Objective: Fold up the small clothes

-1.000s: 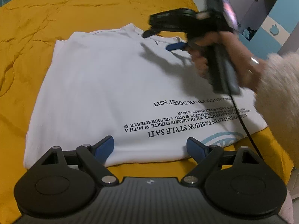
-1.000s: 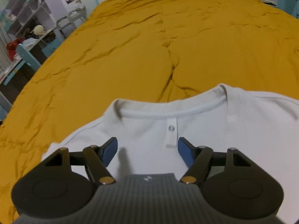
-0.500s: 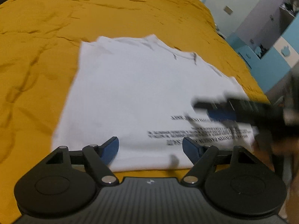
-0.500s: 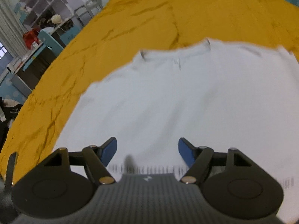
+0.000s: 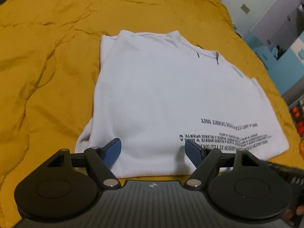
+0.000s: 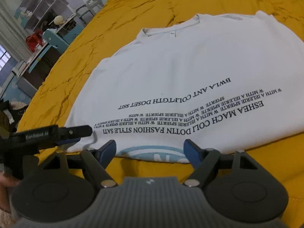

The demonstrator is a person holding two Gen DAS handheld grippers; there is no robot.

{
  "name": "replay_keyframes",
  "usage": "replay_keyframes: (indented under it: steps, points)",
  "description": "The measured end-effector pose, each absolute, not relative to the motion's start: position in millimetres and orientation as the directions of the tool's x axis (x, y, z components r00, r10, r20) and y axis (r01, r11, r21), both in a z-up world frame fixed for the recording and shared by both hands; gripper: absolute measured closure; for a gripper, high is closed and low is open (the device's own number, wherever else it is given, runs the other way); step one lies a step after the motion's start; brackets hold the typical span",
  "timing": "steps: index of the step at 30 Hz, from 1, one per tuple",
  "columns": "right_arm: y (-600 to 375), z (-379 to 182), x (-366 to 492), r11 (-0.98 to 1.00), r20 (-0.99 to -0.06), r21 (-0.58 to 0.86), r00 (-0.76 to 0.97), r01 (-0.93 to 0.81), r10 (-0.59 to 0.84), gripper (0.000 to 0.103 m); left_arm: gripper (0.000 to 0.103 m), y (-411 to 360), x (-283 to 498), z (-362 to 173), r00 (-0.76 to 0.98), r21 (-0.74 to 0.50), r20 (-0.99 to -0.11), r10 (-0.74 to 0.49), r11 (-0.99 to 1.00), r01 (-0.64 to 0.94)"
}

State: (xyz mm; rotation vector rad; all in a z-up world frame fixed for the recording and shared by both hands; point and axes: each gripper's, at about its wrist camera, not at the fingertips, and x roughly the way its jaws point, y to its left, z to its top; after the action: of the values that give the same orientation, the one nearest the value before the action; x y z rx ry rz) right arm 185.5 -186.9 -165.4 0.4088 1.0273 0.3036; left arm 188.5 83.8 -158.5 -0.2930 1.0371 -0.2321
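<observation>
**White tee lies flat on yellow bed, both grippers at its hem**

A white cotton T-shirt (image 5: 171, 98) printed w/ black block lettering lies spread flat on a mustard-yellow quilted bedspread (image 5: 57, 57), collar at the far end, hem toward the cameras. In the left wrist view the shirt's left side is folded in, leaving a straight edge w/ a second layer showing beneath. The lettering reads upside down from both views; a pale blue ring graphic (image 6: 152, 153) peeks out at the hem in the right wrist view.

The left hand-held gripper (image 5: 153, 150) hangs over the near hem, its blue-padded fingers (image 5: 112, 150) spread wide apart, nothing pinched between them. The right hand-held gripper (image 6: 150, 150) sits at the hem's edge over the ring graphic; its jaws are opening, fabric below them but not clamped.

In the right wrist view the left hand-held gripper (image 6: 76, 133) comes in from the left, side-on, its tip over the shirt's near corner.

Background: grey-and-teal shelving (image 6: 38, 9) in the right wrist view; pale blue cabinets (image 5: 275, 53) in the left wrist view.
</observation>
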Motion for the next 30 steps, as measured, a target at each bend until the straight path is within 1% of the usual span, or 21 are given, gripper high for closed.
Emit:
replay_keyframes:
  steps: [1, 2, 4, 5, 9, 11, 13, 14, 17, 21, 23, 27, 30]
  points:
    - [-185.6, -165.2, 185.7, 0.882, -0.759, 0.469, 0.486, -0.055, 0.434, 0.022, 0.013, 81.3, 187.6, -157.7, 0.489, -0.330, -0.814, -0.314, 0.942, 0.056]
    - [-184.9, -164.1, 185.5, 0.886, -0.762, 0.461, 0.487, -0.057, 0.427, 0.022, 0.013, 79.7, 186.1, -156.0, 0.488, -0.321, -0.817, -0.308, 0.945, 0.059]
    - [-182.0, -160.3, 184.4, 0.899, -0.771, 0.431, 0.486, -0.077, 0.412, 0.022, 0.016, 80.1, 182.9, -148.7, 0.501, -0.318, -0.811, -0.302, 0.946, 0.055]
    - [-178.8, -156.4, 182.5, 0.910, -0.779, 0.405, 0.486, -0.093, 0.397, 0.022, 0.018, 83.1, 182.0, -143.3, 0.516, -0.324, -0.802, -0.302, 0.945, 0.050]
    - [-154.9, -132.9, 168.7, 0.946, -0.787, 0.246, 0.525, -0.213, 0.323, 0.022, 0.016, 107.9, 187.6, -115.0, 0.583, -0.327, -0.761, -0.287, 0.944, 0.037]
    - [-134.0, -126.8, 163.2, 0.930, -0.790, 0.222, 0.505, -0.293, 0.347, 0.022, 0.016, 120.3, 196.8, -104.0, 0.596, -0.298, -0.762, -0.255, 0.954, 0.028]
    - [-114.1, -126.4, 160.1, 0.902, -0.786, 0.254, 0.470, -0.348, 0.403, 0.022, 0.016, 130.0, 203.3, -96.5, 0.613, -0.275, -0.756, -0.230, 0.961, 0.021]
    - [-102.6, -126.7, 158.2, 0.889, -0.780, 0.257, 0.462, -0.379, 0.422, 0.022, 0.017, 135.5, 206.7, -94.6, 0.615, -0.280, -0.752, -0.236, 0.960, 0.025]
    - [-66.7, -127.9, 151.4, 0.871, -0.778, 0.169, 0.481, -0.460, 0.405, 0.022, 0.018, 148.8, 217.0, -96.6, 0.603, -0.296, -0.757, -0.252, 0.955, 0.027]
    - [-24.8, -130.0, 141.0, 0.832, -0.766, 0.012, 0.530, -0.555, 0.364, 0.022, 0.020, 157.2, 230.0, -104.8, 0.580, -0.245, -0.787, -0.209, 0.969, 0.016]
    - [-9.0, -132.4, 136.4, 0.805, -0.766, -0.044, 0.537, -0.592, 0.353, 0.022, 0.020, 159.4, 235.7, -109.1, 0.567, -0.238, -0.796, -0.211, 0.971, 0.026]
    - [11.2, -139.5, 131.5, 0.764, -0.767, -0.110, 0.543, -0.636, 0.342, 0.024, 0.020, 164.8, 248.4, -121.6, 0.540, -0.273, -0.803, -0.252, 0.961, 0.043]
    - [21.3, -144.9, 133.7, 0.753, -0.762, -0.154, 0.562, -0.640, 0.322, 0.024, 0.020, 163.1, 254.9, -127.6, 0.539, -0.249, -0.806, -0.246, 0.966, 0.070]
